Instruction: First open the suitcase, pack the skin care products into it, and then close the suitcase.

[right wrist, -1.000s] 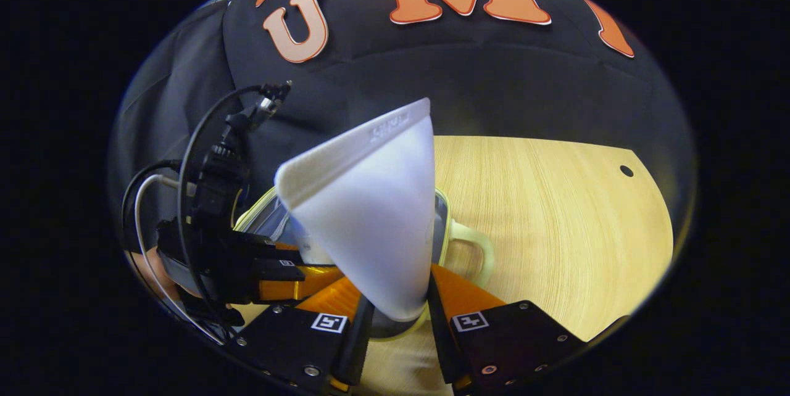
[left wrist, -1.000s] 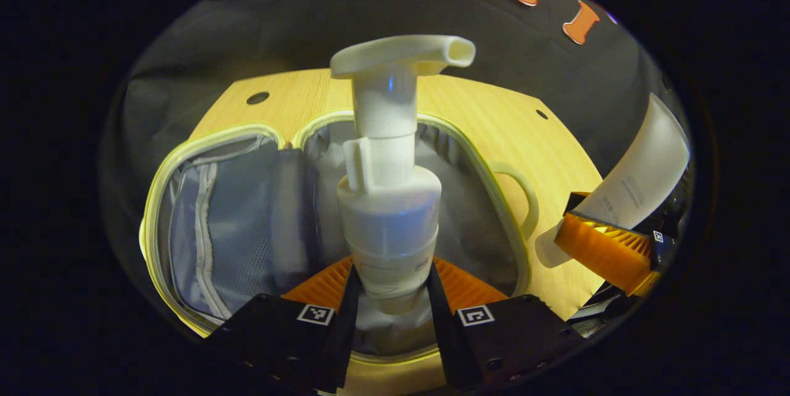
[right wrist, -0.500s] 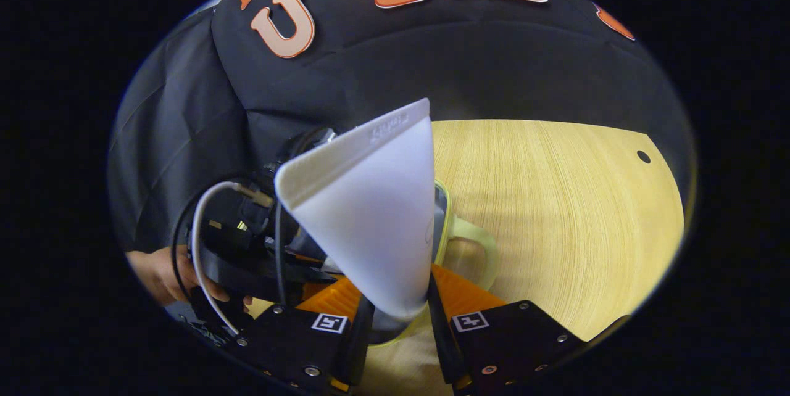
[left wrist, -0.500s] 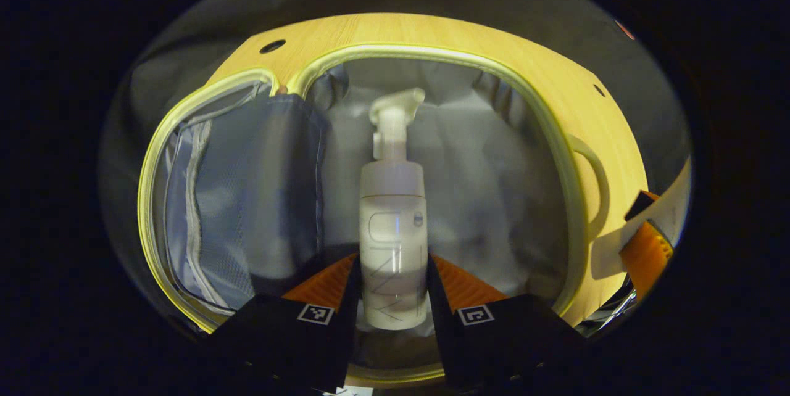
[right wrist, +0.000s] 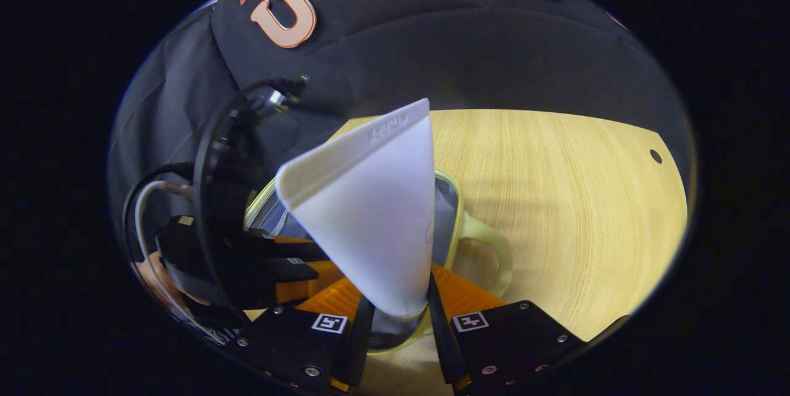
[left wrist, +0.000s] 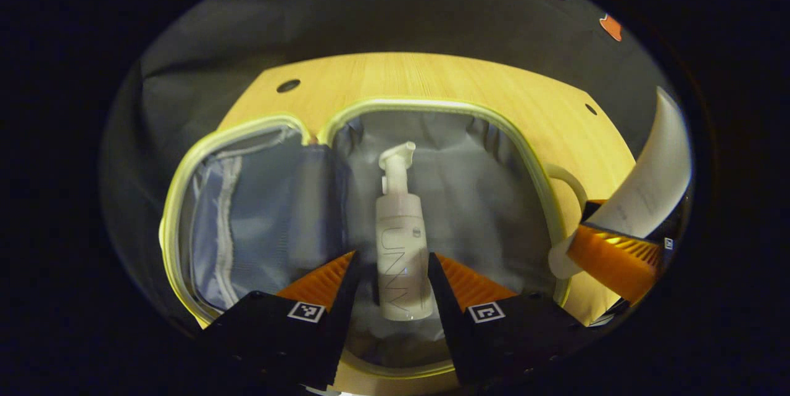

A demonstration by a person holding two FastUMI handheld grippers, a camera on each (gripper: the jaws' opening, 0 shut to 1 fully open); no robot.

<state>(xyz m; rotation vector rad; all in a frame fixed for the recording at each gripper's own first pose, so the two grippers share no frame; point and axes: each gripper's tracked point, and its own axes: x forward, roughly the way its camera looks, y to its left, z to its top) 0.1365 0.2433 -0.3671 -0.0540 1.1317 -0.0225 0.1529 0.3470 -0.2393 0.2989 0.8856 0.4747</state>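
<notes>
the suitcase (left wrist: 543, 161) lies open and flat on the wooden table (left wrist: 432, 75), lid half to the left, main half under the left gripper (left wrist: 387, 272). a pump bottle (left wrist: 401, 248) lies on the grey lining of that main half, its long axis running straight away from the left gripper's camera, pump head at the far end. it sits in the gap between the two fingers, which stand apart with space on either side of it and seem to press on nothing; the bottle looks to be resting on the lining on its own. the right gripper (right wrist: 398, 316) holds a white squeeze tube (right wrist: 370, 211), both fingers closed on its narrow cap end, the flat crimped end pointing up and away. in the left gripper view that tube (left wrist: 648, 180) hangs beyond the suitcase's right rim, beside the pale handle (left wrist: 565, 180). so the tube is the next thing to pack, by my reading, and the free lining lies to its left, across the rim; the right hand is the one carrying it and the nearer to that edge. the left gripper's fingers hang over the middle of the compartment, so the tube would likely go down beside the bottle, on the handle side.
</notes>
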